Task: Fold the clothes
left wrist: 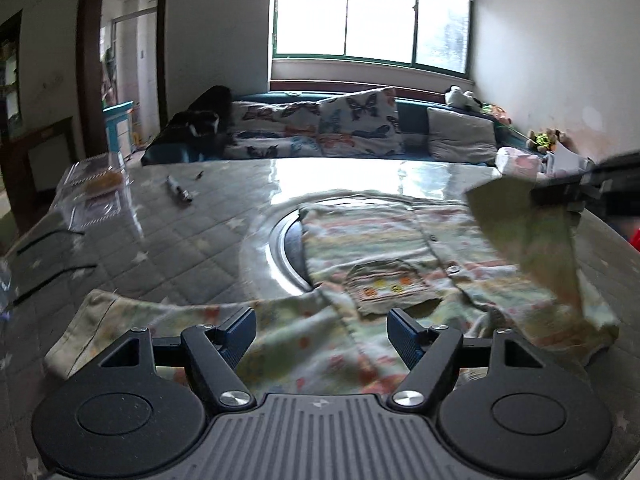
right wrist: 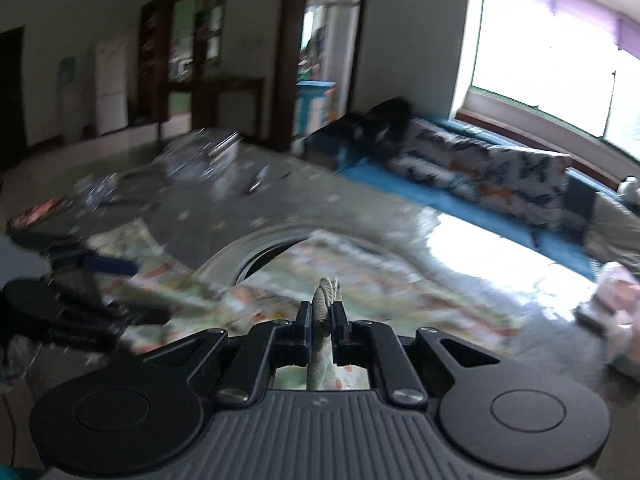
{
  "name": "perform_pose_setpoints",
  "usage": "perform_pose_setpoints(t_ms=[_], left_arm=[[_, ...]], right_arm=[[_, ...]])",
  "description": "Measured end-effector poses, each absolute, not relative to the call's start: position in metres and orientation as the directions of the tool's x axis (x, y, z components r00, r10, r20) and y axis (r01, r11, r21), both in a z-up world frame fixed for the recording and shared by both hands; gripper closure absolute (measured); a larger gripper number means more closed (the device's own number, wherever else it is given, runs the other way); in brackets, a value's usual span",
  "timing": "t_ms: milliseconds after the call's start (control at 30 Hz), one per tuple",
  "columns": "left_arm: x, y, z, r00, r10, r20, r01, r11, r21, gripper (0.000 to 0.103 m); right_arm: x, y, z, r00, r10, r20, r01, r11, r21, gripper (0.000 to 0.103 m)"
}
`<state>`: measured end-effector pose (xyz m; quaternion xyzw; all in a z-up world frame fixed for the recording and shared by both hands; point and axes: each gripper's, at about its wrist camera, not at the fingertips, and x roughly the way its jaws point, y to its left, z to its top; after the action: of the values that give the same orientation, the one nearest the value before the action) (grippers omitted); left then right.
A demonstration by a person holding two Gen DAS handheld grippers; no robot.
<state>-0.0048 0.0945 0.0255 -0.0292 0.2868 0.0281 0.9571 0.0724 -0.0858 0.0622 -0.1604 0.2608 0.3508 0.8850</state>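
Through the left wrist camera I see my left gripper (left wrist: 322, 334) hanging low over the near part of the shirt (left wrist: 384, 248), fingers spread wide with nothing between them. The shirt, a small patterned button-up with a chest pocket (left wrist: 386, 286), lies spread on the table (left wrist: 180, 248), partly covering a round metal ring (left wrist: 276, 248) set in the tabletop. Its left sleeve (left wrist: 132, 332) stretches flat toward the near left corner. At the right edge my right gripper (left wrist: 580, 192) holds the other sleeve (left wrist: 532, 240) lifted off the table, the cloth hanging down from it. A sofa (left wrist: 320, 128) with cushions stands behind the table.

Through the right wrist camera, which is badly blurred, my right gripper (right wrist: 322, 316) is clamped on a bunched fold of the shirt's cloth (right wrist: 325, 304) that stands up between the fingers. Below it the shirt (right wrist: 360, 280) lies across the ring (right wrist: 256, 252), and my left gripper (right wrist: 80, 280) shows dark at the left, near the far sleeve.

I judge that I am on the first fold: bringing the right sleeve in over the body. Next I need to carry it across the button line, lay it flat and let go without dragging the shirt, then close the left fingers on the left sleeve to mirror it.
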Motion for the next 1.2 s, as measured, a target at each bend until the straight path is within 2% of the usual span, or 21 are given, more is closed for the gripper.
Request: perform_pose_setpoints(t_ms=[100,167,233,433,633,800,967,1067,1100,1200], left_arm=[[-0.004,0.096,0.025,0.830,0.040,-0.556,-0.080,0.996,-0.047,0.028],[-0.002,0.095,0.025,0.829,0.039,-0.558,-0.080,0.996,-0.048,0.028],[0.000,0.092,0.028,0.832,0.035,-0.554,-0.071,0.997,-0.044,0.028],[0.007,0.080,0.034,0.843,0.004,-0.537,-0.033,0.998,-0.045,0.028],[0.021,0.048,0.034,0.834,-0.077,-0.546,0.066,0.997,-0.041,0.029],[0.036,0.020,0.030,0.818,-0.134,-0.559,0.144,0.989,-0.027,0.033],[0.048,0.004,0.024,0.800,-0.166,-0.577,0.184,0.982,-0.028,0.047],[0.055,-0.002,0.017,0.785,-0.181,-0.592,0.203,0.979,-0.030,0.057],[0.057,-0.004,0.015,0.781,-0.187,-0.596,0.210,0.977,-0.032,0.064],[0.061,-0.006,0.009,0.772,-0.190,-0.606,0.214,0.976,-0.034,0.071]], right_arm=[[0.062,-0.074,0.049,0.564,0.565,-0.602,-0.749,0.658,-0.085,0.094],[0.057,-0.073,0.045,0.538,0.580,-0.611,-0.765,0.641,-0.065,0.085],[0.055,-0.076,0.044,0.533,0.586,-0.610,-0.768,0.638,-0.058,0.082],[0.058,-0.118,0.040,0.567,0.518,-0.640,-0.720,0.690,-0.079,0.082],[0.070,-0.180,0.006,0.571,0.394,-0.720,-0.606,0.794,-0.046,0.082],[0.077,-0.209,-0.008,0.578,0.365,-0.730,-0.548,0.836,-0.016,0.082],[0.085,-0.218,-0.001,0.608,0.374,-0.701,-0.530,0.848,-0.007,0.082],[0.094,-0.220,0.003,0.622,0.386,-0.681,-0.524,0.852,0.005,0.082],[0.098,-0.218,0.004,0.625,0.395,-0.674,-0.525,0.851,0.013,0.082],[0.112,-0.211,-0.002,0.616,0.405,-0.676,-0.527,0.849,0.027,0.082]])
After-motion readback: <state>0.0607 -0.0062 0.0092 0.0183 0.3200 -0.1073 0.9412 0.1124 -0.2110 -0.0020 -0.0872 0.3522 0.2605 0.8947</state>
